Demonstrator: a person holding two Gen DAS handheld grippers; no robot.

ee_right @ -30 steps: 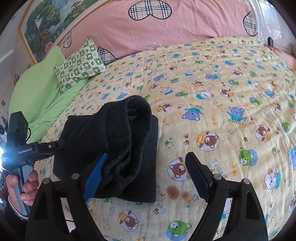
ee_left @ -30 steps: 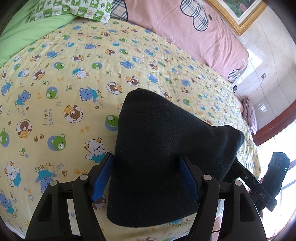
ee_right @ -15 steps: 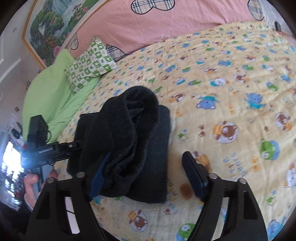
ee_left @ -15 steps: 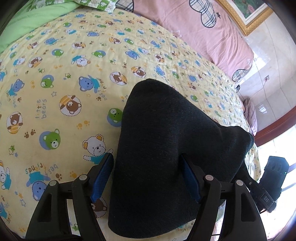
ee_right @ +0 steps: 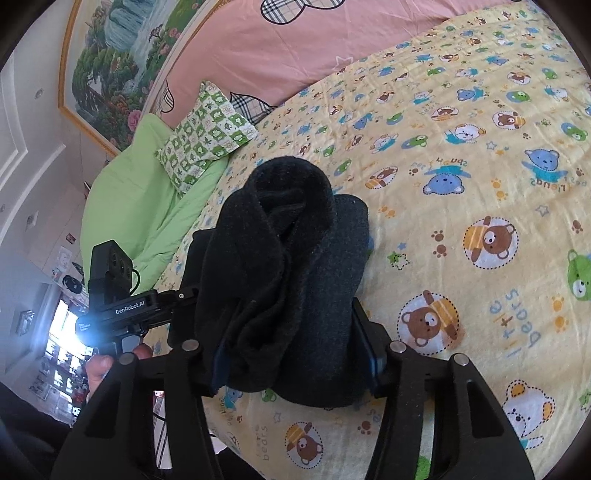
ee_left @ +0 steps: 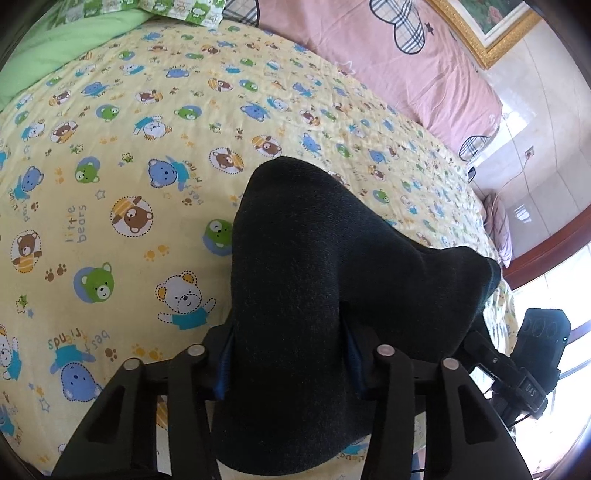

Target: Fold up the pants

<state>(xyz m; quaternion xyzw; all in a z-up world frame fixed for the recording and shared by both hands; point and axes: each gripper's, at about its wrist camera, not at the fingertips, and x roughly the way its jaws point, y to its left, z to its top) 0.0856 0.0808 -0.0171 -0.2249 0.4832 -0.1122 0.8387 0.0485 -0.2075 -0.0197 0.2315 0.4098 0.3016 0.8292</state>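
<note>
Right wrist: one pants bundle (ee_right: 291,288), two tools (ee_right: 291,365).

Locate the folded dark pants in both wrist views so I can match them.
Left wrist: the dark pants fill centre to lower right, clamped in the left gripper.
Right wrist: a rolled bundle left of centre, clamped in the right gripper.
Shared landmark: the green-and-white checked pillow at the top edge in the left view, upper left in the right.
</note>
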